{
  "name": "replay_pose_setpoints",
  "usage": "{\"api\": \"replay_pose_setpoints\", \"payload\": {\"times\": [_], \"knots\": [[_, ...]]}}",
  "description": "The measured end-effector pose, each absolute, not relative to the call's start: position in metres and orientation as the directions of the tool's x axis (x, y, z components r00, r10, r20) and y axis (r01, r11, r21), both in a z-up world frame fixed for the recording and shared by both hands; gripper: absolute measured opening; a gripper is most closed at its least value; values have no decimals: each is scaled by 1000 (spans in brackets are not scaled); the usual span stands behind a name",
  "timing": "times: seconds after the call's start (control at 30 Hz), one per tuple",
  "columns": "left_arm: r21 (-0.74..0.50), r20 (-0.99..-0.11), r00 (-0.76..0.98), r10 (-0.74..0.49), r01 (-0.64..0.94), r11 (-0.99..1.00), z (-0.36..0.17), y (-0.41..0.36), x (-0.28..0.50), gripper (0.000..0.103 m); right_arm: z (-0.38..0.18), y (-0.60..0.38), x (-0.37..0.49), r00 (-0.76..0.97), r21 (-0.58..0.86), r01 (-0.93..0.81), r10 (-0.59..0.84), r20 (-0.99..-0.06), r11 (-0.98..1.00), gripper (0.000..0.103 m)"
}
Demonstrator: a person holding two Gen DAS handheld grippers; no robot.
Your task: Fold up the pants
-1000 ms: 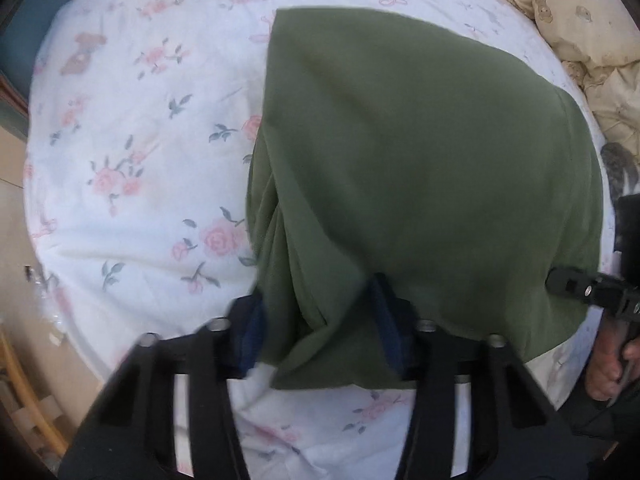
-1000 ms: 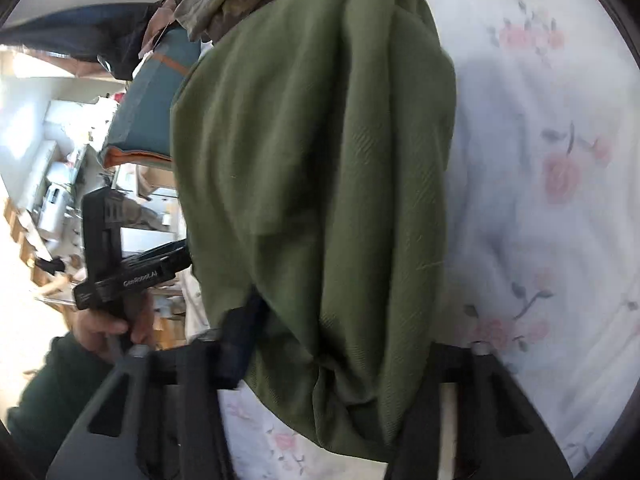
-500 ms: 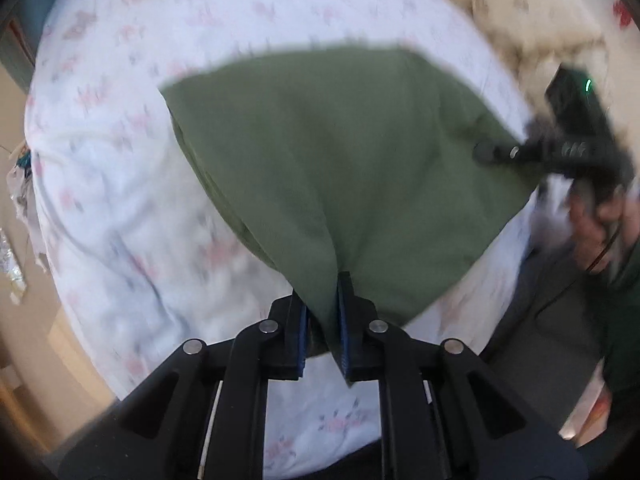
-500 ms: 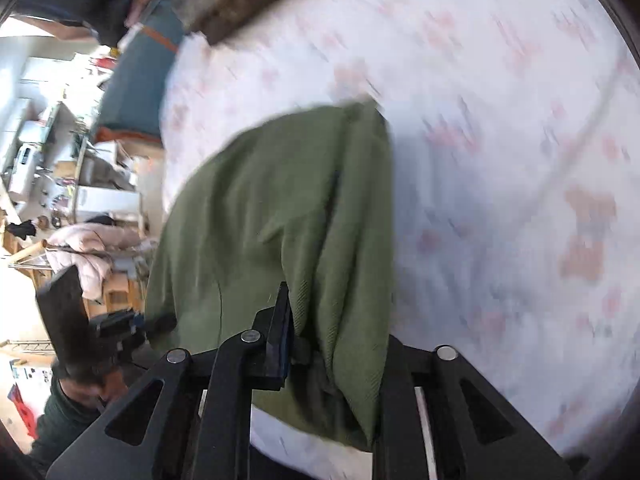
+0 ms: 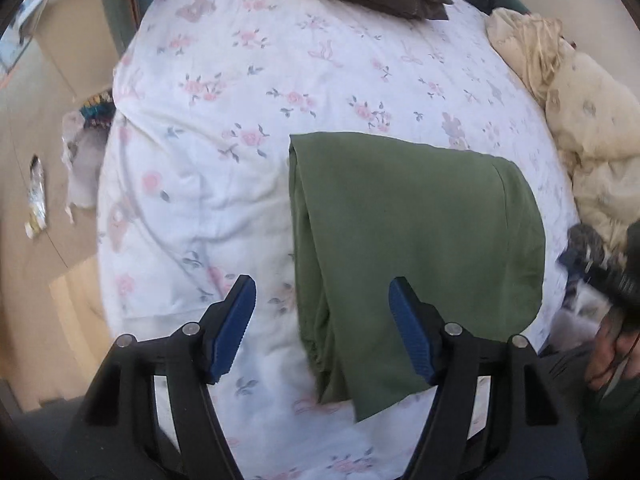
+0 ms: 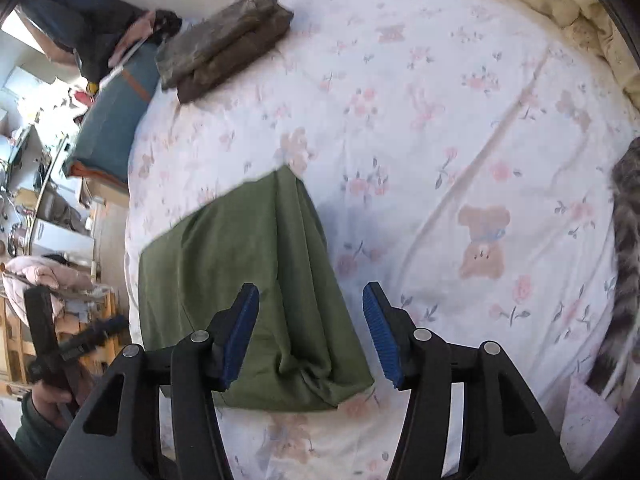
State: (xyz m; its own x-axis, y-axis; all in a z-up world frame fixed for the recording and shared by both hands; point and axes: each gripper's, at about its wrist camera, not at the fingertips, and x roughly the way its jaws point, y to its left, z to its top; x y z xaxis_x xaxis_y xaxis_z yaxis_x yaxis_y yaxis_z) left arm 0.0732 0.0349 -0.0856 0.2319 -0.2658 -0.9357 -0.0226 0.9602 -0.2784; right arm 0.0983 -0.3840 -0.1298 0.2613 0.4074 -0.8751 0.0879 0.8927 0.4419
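- One green pants (image 5: 404, 240) folded flat on my floral bed sheet (image 5: 224, 184), long axis running toward me.
- Left gripper (image 5: 322, 312), right gripper (image 6: 310, 320): both opening, released, gripping nothing.

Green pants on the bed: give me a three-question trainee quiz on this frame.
1. True or false: the left gripper is clamped on the green pants.
2. What lies at the far end of the bed? A) brown folded garment B) a red towel C) a laptop
3. Fill in: the green pants lie ____ on the floral sheet.

Key: 1 false, both grippers' jaws are opening and the pads touch no cloth; the right gripper is clear too. 2 A, the brown folded garment. 3 folded.
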Motion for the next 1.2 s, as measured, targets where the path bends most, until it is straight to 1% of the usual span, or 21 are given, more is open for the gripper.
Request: {"api": "replay_pose_setpoints", "payload": {"times": [0.07,0.1,0.13,0.17,0.2,0.23,0.3,0.43,0.5,0.53,0.6,0.67,0.7,0.73,0.77,0.83,0.97,1.03,1.07,1.13,1.2], "knots": [[-285,-938,215,-271,-35,958,-95,31,78,64,-147,-376,90,188,441,67,423,-887,895,56],[-302,-934,208,-289,-30,953,-101,28,78,59,-155,-367,87,157,427,48,415,-896,903,55],[-325,-928,196,-317,-10,946,-105,21,78,38,-159,-361,83,141,426,29,418,-897,904,49],[-338,-926,173,-335,14,941,-110,13,79,25,-161,-355,83,131,436,13,430,-893,900,43],[-329,-930,154,-332,46,943,-115,8,81,5,-165,-349,83,116,425,-6,422,-899,905,24],[-297,-939,159,-306,78,952,-114,1,80,3,-168,-344,83,105,413,-21,413,-905,910,12],[-249,-945,184,-269,122,961,-104,-5,80,0,-165,-341,81,94,448,-30,449,-889,893,5],[-273,-936,223,-274,37,961,-89,21,81,0,-149,-341,70,96,564,-2,562,-822,826,4],[-293,-942,165,-292,20,956,-101,22,83,2,-166,-334,70,44,530,26,529,-847,847,5],[-287,-949,126,-287,25,958,-111,19,82,4,-175,-332,71,6,496,37,496,-868,868,11],[-256,-960,107,-259,39,966,-118,13,80,6,-193,-330,75,-80,448,81,453,-888,891,16],[-205,-972,107,-209,46,978,-115,11,79,26,-183,-333,82,-54,442,72,446,-893,894,18],[-207,-969,129,-210,38,978,-111,13,79,43,-174,-335,85,-34,442,62,444,-895,895,22],[-216,-963,159,-217,23,976,-105,17,79,48,-164,-338,88,-8,435,47,436,-900,899,30],[-233,-953,202,-228,0,973,-97,23,81,48,-151,-341,92,30,425,32,424,-905,904,35],[-256,-940,240,-244,-19,967,-89,30,86,48,-126,-352,104,130,438,11,433,-892,899,56],[-283,-927,285,-243,-107,953,-86,42,115,48,-96,-369,140,317,504,-2,479,-819,864,56],[-312,-921,293,-255,-168,935,-93,47,130,48,-99,-369,159,353,513,1,480,-803,858,51],[-324,-920,290,-264,-182,928,-97,48,135,48,-108,-369,173,352,532,14,494,-795,847,49],[-352,-914,284,-288,-205,913,-107,49,145,48,-125,-367,190,319,560,50,518,-794,827,39],[-366,-910,289,-296,-228,902,-112,51,153,48,-145,-354,202,277,538,62,503,-819,841,36]]}}
